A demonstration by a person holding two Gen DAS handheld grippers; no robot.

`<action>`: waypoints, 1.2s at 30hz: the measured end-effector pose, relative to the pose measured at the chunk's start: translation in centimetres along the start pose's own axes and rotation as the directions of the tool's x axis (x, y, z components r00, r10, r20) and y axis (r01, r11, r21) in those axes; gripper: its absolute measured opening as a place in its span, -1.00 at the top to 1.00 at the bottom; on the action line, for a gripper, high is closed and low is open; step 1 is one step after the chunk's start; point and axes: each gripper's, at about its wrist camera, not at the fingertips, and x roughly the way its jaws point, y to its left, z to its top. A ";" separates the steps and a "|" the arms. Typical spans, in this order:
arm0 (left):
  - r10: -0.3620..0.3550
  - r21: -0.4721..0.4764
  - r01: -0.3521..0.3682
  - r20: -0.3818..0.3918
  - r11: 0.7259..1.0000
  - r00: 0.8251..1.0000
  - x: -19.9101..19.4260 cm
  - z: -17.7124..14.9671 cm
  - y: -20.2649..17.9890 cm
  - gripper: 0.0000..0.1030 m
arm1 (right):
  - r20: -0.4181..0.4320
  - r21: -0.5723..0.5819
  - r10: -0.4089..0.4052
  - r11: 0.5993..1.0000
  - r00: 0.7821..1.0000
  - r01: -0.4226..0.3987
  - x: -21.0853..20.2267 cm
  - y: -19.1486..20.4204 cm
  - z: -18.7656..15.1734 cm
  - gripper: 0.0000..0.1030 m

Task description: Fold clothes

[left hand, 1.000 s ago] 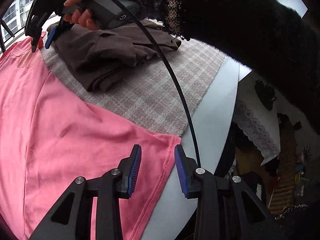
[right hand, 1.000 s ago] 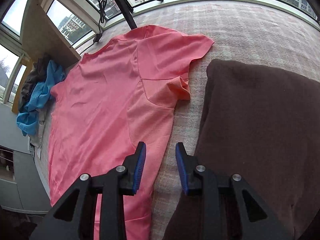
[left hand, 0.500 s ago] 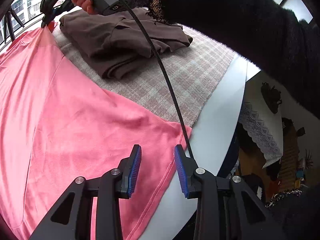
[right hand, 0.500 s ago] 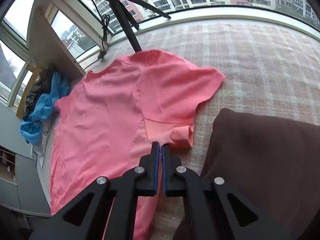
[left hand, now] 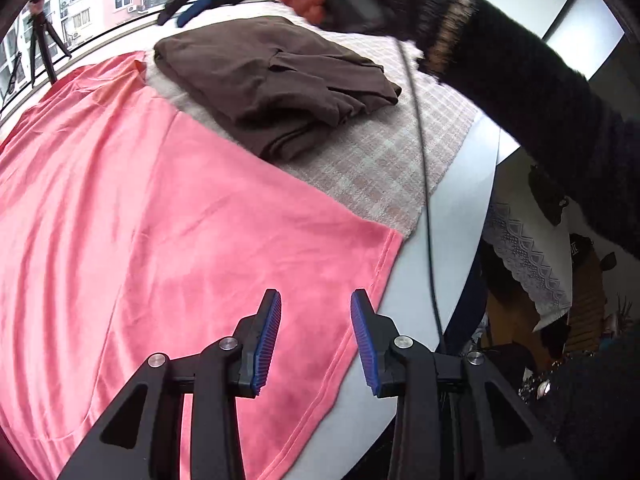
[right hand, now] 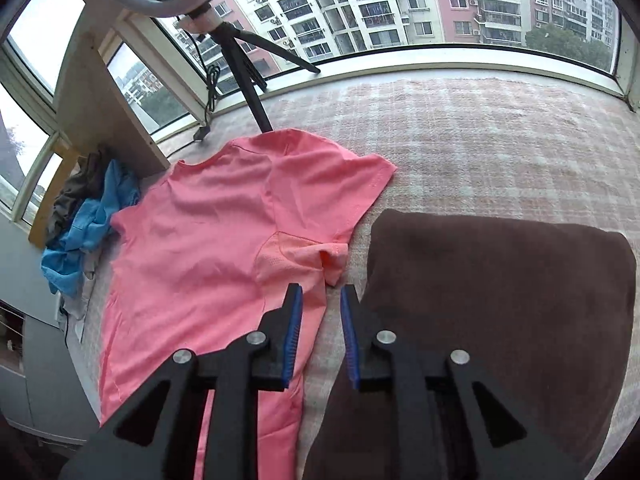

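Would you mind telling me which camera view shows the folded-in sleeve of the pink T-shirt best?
The right wrist view: the folded-in sleeve of the pink T-shirt lies fully visible just ahead of the open right gripper. The left wrist view shows mainly the shirt's body and hem; that sleeve is a small distant patch.

Soft window daylight, fisheye-warped edges, slight blur

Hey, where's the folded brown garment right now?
The folded brown garment lies on the checked cloth just right of the pink T-shirt in the right wrist view, under the open right gripper.
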 end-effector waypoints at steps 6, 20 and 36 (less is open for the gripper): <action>0.181 -0.318 -0.179 -0.021 0.931 0.983 -7.4 -7.4 8.8 0.32 | -0.113 0.074 -0.036 0.996 0.993 0.045 -2.3 0.2 -13.4 0.23; 0.416 -0.658 -0.410 -0.158 0.632 0.895 -15.2 -24.5 17.0 0.27 | -0.189 -0.054 -0.224 0.974 0.956 0.218 -3.1 4.4 -24.6 0.23; 0.356 -0.670 -0.335 -0.112 0.662 0.928 -14.1 -28.0 16.2 0.25 | -0.211 -0.054 -0.311 0.950 0.927 0.307 -2.6 4.9 -24.1 0.96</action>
